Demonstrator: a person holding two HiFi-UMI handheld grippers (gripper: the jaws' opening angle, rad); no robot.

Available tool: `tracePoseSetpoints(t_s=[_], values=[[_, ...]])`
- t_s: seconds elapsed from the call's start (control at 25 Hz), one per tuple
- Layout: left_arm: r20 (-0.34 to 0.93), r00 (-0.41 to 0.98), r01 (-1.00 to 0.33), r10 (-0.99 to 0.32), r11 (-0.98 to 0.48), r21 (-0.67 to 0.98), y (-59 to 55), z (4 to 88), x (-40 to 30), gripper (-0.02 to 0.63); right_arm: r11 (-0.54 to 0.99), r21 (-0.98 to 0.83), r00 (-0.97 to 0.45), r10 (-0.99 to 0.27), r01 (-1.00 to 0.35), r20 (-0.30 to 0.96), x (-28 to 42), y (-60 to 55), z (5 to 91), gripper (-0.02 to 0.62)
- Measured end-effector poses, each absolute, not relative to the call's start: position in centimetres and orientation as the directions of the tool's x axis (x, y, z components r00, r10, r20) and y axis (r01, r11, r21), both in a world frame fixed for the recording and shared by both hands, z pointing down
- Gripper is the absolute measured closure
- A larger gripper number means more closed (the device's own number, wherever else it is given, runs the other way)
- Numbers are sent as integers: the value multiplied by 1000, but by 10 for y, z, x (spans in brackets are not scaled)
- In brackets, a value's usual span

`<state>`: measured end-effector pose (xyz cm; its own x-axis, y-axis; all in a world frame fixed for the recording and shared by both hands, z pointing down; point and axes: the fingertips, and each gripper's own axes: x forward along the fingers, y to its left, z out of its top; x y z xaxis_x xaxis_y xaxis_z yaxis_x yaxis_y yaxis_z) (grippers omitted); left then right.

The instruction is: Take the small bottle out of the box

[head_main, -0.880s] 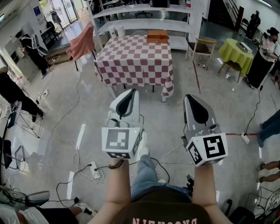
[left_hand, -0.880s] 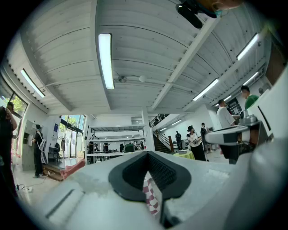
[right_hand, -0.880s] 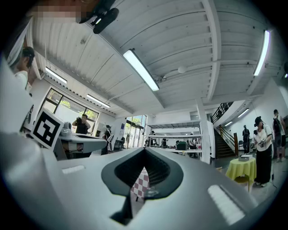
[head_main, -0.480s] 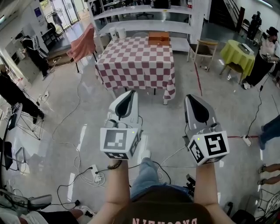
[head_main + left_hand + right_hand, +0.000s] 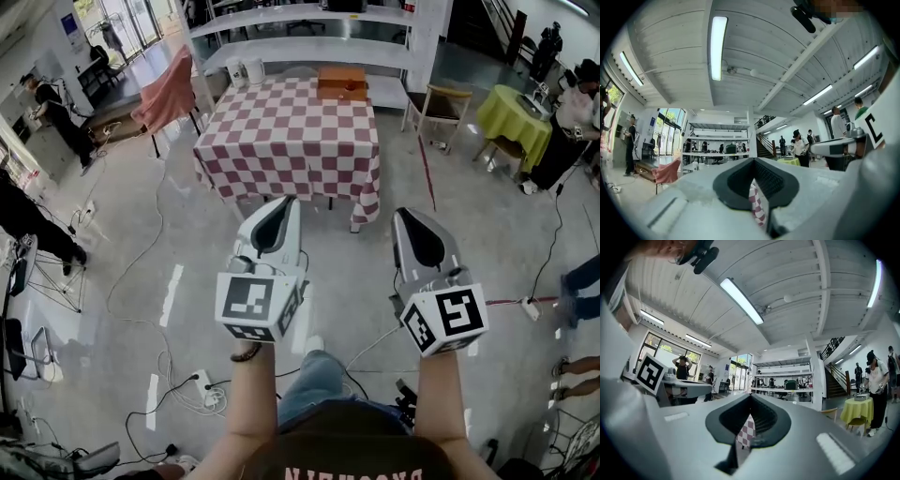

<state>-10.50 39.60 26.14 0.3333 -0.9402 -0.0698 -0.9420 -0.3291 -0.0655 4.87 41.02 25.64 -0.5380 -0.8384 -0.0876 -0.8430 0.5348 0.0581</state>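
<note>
A brown box sits at the far edge of a table with a red-and-white checked cloth, a few steps ahead of me. No small bottle shows in any view. My left gripper and right gripper are held side by side at waist height, well short of the table and pointing toward it. Both are shut, with nothing between the jaws. In the left gripper view the left gripper has its tips together, with checked cloth showing through the slit. The right gripper looks the same in its own view.
White shelving stands behind the table, with two white containers on it. A chair and a yellow-green round table are at the right, a pink-draped stand at the left. Cables lie on the floor. People stand at both sides.
The table and box have come slightly closer and shifted in the head view as the person walks forward. Both grippers stay shut and held the same way.
</note>
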Motion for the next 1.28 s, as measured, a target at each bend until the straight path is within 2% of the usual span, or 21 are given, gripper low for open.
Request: tracePoseSetpoints(t_s=[0.48, 0.68, 1.28], values=[[-32, 449, -893, -893, -447, -58, 228, 274, -139, 609, 489, 31, -490, -871, -872, -44, -7, 244, 268, 594], [-43, 453, -892, -891, -452, -33, 197, 275, -158, 609, 466, 92, -471, -882, -880, -37, -26, 216, 269, 594], [-45, 460, -888, -887, -459, -33, 126, 289, -161, 609, 437, 87, -441, -897, -895, -37, -19, 136, 277, 594]])
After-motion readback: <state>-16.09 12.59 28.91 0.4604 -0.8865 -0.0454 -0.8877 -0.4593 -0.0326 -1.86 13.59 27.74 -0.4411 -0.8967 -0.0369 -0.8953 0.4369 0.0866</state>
